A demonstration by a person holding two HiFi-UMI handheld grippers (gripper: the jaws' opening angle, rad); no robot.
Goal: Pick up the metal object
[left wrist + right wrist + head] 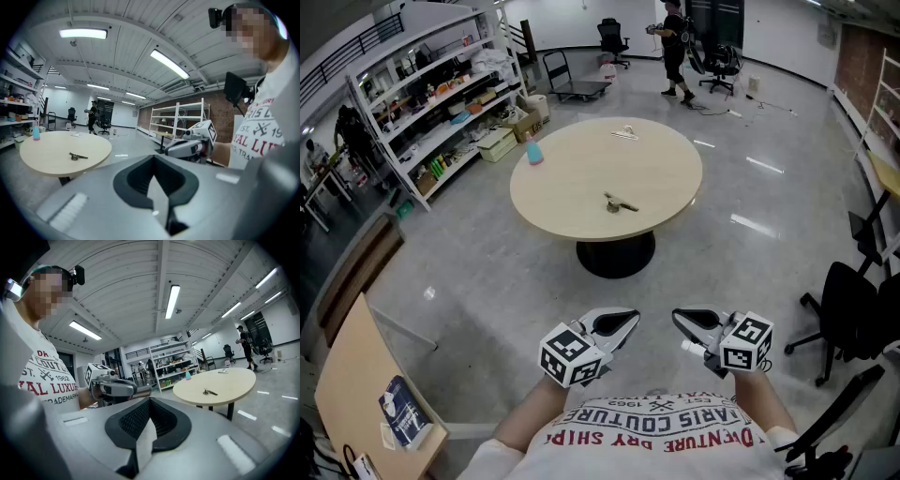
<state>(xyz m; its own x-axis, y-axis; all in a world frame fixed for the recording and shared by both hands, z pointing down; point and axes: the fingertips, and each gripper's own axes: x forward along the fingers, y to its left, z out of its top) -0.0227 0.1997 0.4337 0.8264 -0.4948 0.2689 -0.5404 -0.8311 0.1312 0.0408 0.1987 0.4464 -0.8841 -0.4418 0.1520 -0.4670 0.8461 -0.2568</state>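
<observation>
The metal object (620,203) is a small dark, elongated piece lying near the middle of a round beige table (581,187), well ahead of me. It also shows in the left gripper view (76,156) and the right gripper view (209,392). Both grippers are held close to my chest, far short of the table. My left gripper (630,321) has its jaws together with nothing between them, and so does my right gripper (679,318). They point inward toward each other, a small gap apart.
A pink-and-blue bottle (533,153) and a small white item (625,133) also sit on the table. Storage shelves (431,103) line the left. Black office chairs (853,319) stand at right, a wooden desk (347,384) at lower left. A person (675,47) stands far back.
</observation>
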